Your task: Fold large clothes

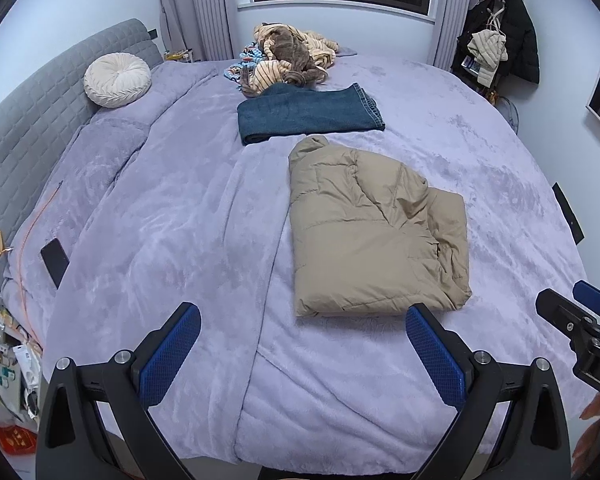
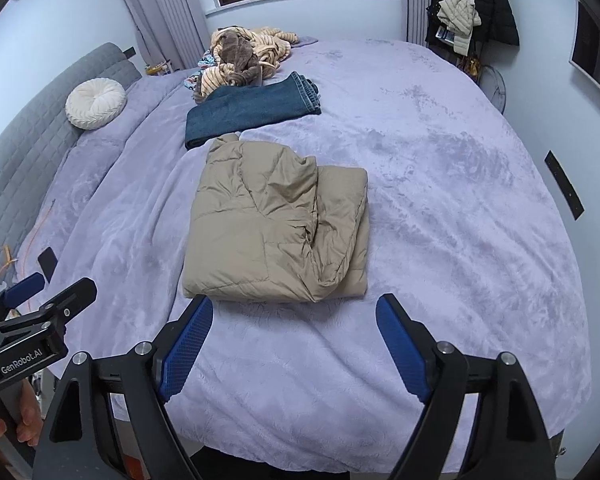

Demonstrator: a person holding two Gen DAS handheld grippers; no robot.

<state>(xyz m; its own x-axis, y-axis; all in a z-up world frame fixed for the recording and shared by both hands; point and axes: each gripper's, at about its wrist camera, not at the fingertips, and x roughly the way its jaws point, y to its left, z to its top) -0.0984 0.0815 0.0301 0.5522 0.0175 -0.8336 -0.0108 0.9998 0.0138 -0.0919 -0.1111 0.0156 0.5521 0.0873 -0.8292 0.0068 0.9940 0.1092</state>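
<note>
While the left wrist view looks down the bed, the left tongs [image 1: 302, 330] stand with their blue pads wide apart and nothing between them, hanging over the lilac plush bedspread [image 1: 160, 220]. The tan quilted puffer jacket [image 1: 374, 232] lies folded into a compact block just beyond the right-hand pad, its near edge close to that pad but not touching it. At the far right edge the right tongs [image 1: 572, 308] show only in part, clear of the jacket. Farther up the bed a folded pair of dark blue jeans [image 1: 308, 114] lies just beyond the jacket's collar, and beyond that sits a loose heap of striped beige and brown clothing [image 1: 288, 60].

From the right wrist view, the right tongs [image 2: 294, 320] are likewise spread, empty, with the jacket [image 2: 274, 220] just past their left-hand pad and a little left of centre. The left tongs [image 2: 40, 284] appear at the near left, a hand [image 2: 24, 416] on the handle below.

By my reading, the jacket's folding looks finished and both tools are clear of it. The next move probably calls for a long reach to the far heap, taking one garment by an edge and drawing it onto open bedspread without dragging across the jeans or the jacket.
</note>
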